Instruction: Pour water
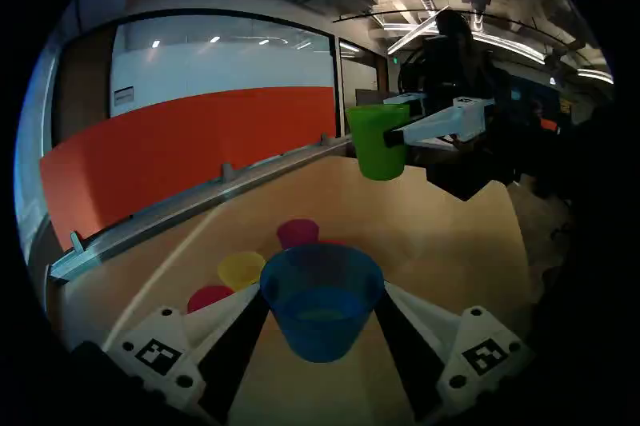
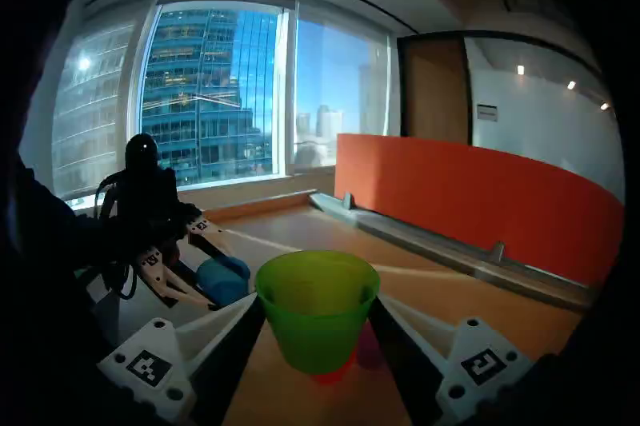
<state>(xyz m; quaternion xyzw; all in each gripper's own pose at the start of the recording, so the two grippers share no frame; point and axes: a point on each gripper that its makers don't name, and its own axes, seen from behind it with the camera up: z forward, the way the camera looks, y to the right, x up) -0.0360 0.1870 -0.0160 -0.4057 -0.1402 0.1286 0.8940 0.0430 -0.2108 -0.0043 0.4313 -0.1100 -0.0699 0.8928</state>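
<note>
**Operator:** State the layout, largest item first.

**Technician:** The bench [image 1: 448, 234] carries the work. The orange panel [image 1: 184, 146] runs along its edge, beyond and to the left of the blue cup [image 1: 322, 326].

**Operator:** Fingers?

**Technician:** The left gripper [image 1: 322, 292] has its fingers closed part-way, one pressing each side of the blue cup, which is upright. I cannot tell whether the cup rests on the bench. The right gripper [image 2: 317, 304] clamps the green cup [image 2: 317, 330] in the same way. In the left gripper view the green cup hangs higher than the blue cup and beyond it, well apart.

**Operator:** Smaller items?

**Technician:** Three cups stand on the bench just behind the blue cup. The magenta cup [image 1: 298, 232] is farthest from it, then the yellow cup [image 1: 240, 268], then the red cup [image 1: 210, 296].

**Operator:** Progress?

**Technician:** Water [image 1: 322, 316] appears to lie low in the blue cup. The green cup looks empty, but that is uncertain. Judgement: both grasps are complete. Neither cup is tilted and no stream is visible, so pouring has not begun. Left to do: bring the rims together, tilt, transfer.
</note>
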